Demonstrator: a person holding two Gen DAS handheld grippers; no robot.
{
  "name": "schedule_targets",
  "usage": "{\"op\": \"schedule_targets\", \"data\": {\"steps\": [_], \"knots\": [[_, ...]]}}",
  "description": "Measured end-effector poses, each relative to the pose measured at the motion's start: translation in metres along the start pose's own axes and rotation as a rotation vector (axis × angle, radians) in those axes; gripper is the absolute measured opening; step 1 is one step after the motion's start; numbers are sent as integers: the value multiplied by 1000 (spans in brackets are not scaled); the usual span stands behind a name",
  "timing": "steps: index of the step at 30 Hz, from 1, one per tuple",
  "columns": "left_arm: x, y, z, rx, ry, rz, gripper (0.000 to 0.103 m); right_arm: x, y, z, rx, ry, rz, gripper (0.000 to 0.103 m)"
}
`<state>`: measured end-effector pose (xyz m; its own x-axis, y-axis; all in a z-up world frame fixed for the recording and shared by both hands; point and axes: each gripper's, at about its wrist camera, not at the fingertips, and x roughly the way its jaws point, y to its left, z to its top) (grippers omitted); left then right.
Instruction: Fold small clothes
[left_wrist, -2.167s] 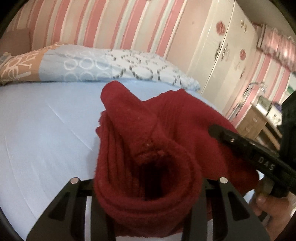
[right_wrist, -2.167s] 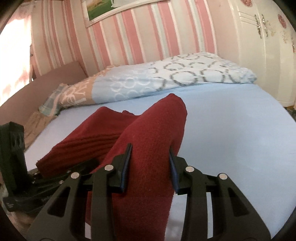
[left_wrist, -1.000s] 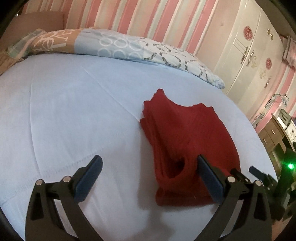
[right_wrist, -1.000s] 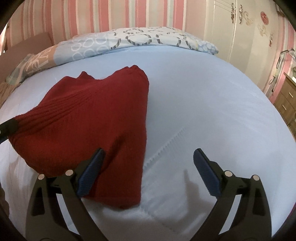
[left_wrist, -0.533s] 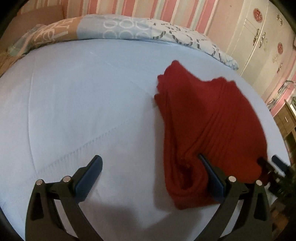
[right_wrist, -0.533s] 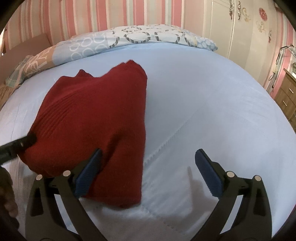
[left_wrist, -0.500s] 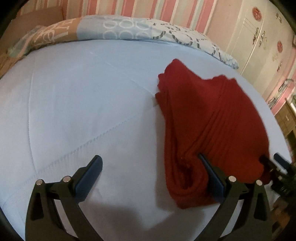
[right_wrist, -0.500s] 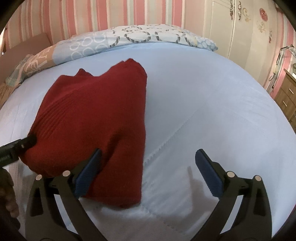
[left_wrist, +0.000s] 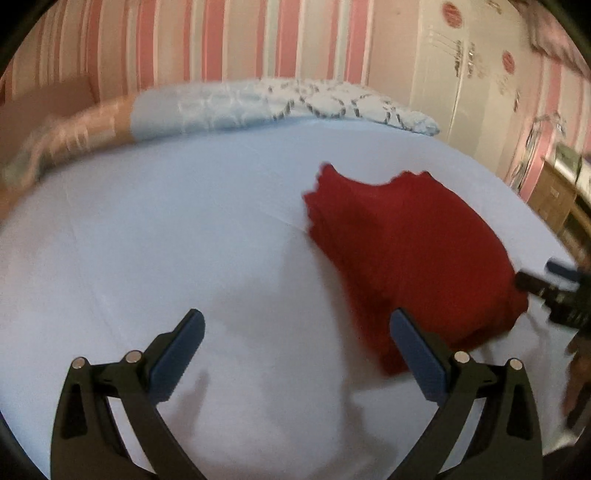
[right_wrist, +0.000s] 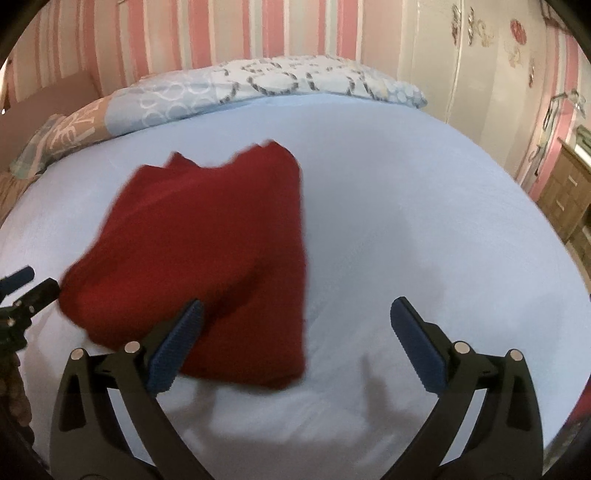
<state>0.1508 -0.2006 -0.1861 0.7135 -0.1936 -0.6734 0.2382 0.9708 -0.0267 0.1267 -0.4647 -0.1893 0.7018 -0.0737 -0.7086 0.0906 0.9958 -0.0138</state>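
Note:
A folded dark red knitted garment (left_wrist: 406, 251) lies flat on the light blue bed sheet (left_wrist: 166, 240). In the left wrist view my left gripper (left_wrist: 295, 332) is open and empty, just left of and in front of the garment. In the right wrist view the garment (right_wrist: 207, 243) lies ahead to the left. My right gripper (right_wrist: 293, 325) is open and empty, its left finger (right_wrist: 173, 347) over the garment's near edge. The right gripper's tips show at the left wrist view's right edge (left_wrist: 554, 280).
A patterned blue and orange duvet (right_wrist: 240, 85) lies along the head of the bed. A white wardrobe (left_wrist: 461, 74) and a wooden dresser (right_wrist: 565, 192) stand to the right of the bed. A pink striped wall is behind.
Both grippers, shut on the garment 2.2 s ago, have let it go. It now lies flat, and both grippers have drawn back a little from it.

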Motion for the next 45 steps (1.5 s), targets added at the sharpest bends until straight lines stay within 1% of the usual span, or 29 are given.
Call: {"op": "schedule_targets", "data": {"steps": [2, 4, 6, 11, 12, 14, 17, 19, 20, 21, 23, 25, 27, 29, 32, 37, 40, 45], "knots": [[-20, 15, 1, 24, -38, 24, 101, -14, 19, 6, -6, -17, 5, 100], [-38, 30, 5, 15, -52, 37, 101, -31, 45, 14, -9, -30, 19, 100], [-58, 48, 10, -15, -50, 37, 101, -46, 69, 21, 3, -37, 35, 100], [-121, 78, 16, -79, -95, 113, 101, -89, 133, 26, 27, -49, 117, 100], [-135, 85, 13, -86, -100, 116, 101, -98, 147, 24, 20, -37, 129, 100], [-151, 94, 8, -108, -92, 120, 101, -112, 166, 18, 6, -13, 140, 100], [-177, 110, -7, -141, -75, 132, 101, -131, 187, 5, -22, 27, 142, 100], [-187, 120, -15, -156, -70, 136, 101, -148, 192, -3, -20, 14, 149, 100], [-192, 126, -18, -163, -67, 124, 101, -154, 193, -5, -16, 8, 158, 100], [-197, 131, -22, -162, -65, 111, 101, -158, 194, -6, -15, 8, 165, 100], [-207, 138, -25, -162, -64, 121, 101, -167, 192, -3, -9, -2, 163, 100], [-217, 144, -27, -167, -82, 147, 101, -177, 190, -2, -4, -27, 138, 100], [-223, 147, -27, -172, -90, 149, 101, -187, 188, -2, 2, -54, 140, 100], [-232, 147, -25, -172, -108, 153, 101, -195, 188, 2, 0, -78, 160, 100], [-241, 144, -19, -167, -136, 168, 101, -204, 190, 5, -23, -127, 139, 100], [-253, 144, -13, -191, -168, 164, 101, -209, 195, 7, -61, -159, 123, 100], [-253, 144, -10, -185, -162, 152, 101, -209, 192, 6, -48, -154, 140, 100], [-254, 142, -10, -182, -160, 147, 101, -208, 190, 7, -38, -147, 143, 100]]}}
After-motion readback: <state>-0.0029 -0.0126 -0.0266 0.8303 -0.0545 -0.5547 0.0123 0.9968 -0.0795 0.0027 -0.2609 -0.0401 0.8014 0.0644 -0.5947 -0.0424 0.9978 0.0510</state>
